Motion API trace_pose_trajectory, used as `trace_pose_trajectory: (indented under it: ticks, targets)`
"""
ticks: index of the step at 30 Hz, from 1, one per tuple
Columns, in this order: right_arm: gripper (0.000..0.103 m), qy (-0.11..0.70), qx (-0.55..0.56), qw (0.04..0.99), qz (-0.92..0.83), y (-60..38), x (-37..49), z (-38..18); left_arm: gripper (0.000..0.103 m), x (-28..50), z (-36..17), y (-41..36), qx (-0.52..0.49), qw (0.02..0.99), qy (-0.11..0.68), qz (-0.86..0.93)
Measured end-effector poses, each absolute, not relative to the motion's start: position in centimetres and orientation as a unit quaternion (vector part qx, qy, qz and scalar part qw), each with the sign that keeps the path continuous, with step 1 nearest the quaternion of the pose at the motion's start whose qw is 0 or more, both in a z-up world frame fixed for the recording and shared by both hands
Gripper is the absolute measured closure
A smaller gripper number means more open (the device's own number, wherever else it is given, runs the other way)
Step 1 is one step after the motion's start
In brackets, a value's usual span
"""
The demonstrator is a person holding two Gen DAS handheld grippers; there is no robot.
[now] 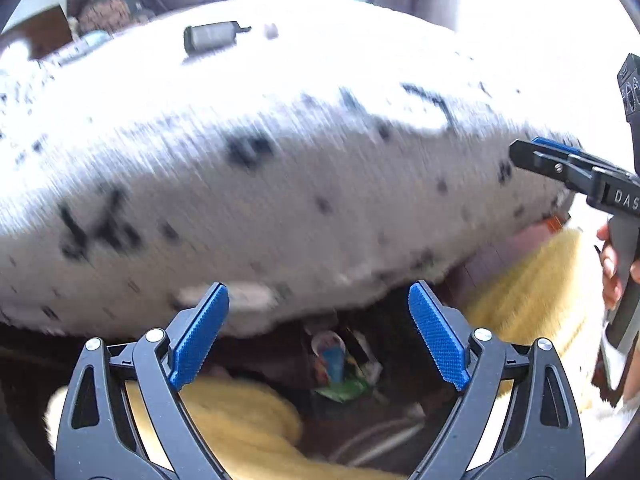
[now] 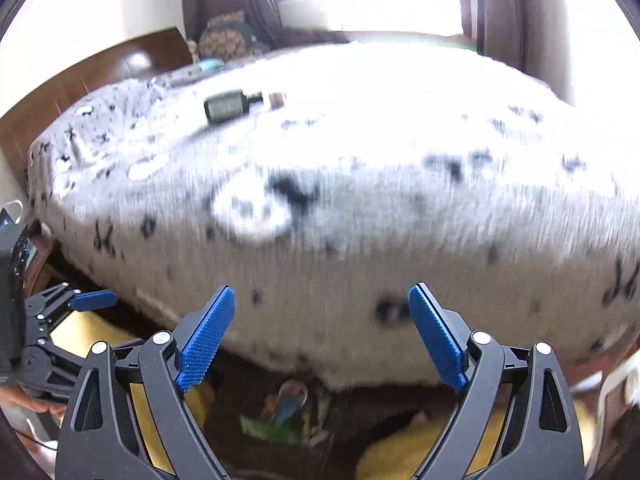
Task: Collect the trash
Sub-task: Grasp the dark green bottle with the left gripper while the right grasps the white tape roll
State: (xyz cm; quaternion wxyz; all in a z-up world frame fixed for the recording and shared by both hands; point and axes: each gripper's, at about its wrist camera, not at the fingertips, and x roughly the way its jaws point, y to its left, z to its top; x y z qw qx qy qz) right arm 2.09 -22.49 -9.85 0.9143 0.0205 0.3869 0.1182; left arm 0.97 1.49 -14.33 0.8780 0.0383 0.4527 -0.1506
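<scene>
Both grippers (image 1: 319, 336) (image 2: 321, 336) gape wide, empty; trash (image 1: 334, 364) too blurred for orientation.

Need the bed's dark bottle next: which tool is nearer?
Left, probably. The dark bottle lies far up the bed, left of both; the left tool hangs off the bed's edge, the right tool beside it, farther right.

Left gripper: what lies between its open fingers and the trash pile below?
Nothing. In the left wrist view the left gripper is open and empty, with the trash pile showing unobstructed beneath.
</scene>
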Motion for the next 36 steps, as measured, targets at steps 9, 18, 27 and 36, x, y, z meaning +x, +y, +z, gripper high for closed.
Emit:
trace_pose_trajectory:
  ticks: [9,18,27,36]
  targets:
    - [0.01,0.364,0.003,0.922,0.131,-20.0,11.1,-6.8,0.015,8.3,-10.2,4.7,0.031,0.904,0.414,-0.099]
    - [0.01,0.386,-0.004,0.912,0.139,-14.3,22.1,-7.8,0.016,16.7,-10.1,7.4,0.013,0.906,0.417,-0.066]
    - [0.017,0.418,0.02,0.897,0.142,-10.7,30.5,-9.9,0.016,20.8,-10.9,8.0,0.016,0.905,0.422,-0.057]
    - [0.055,0.438,0.008,0.888,0.139,-8.4,34.7,-11.6,0.016,24.6,-10.8,8.2,0.007,0.907,0.418,-0.053]
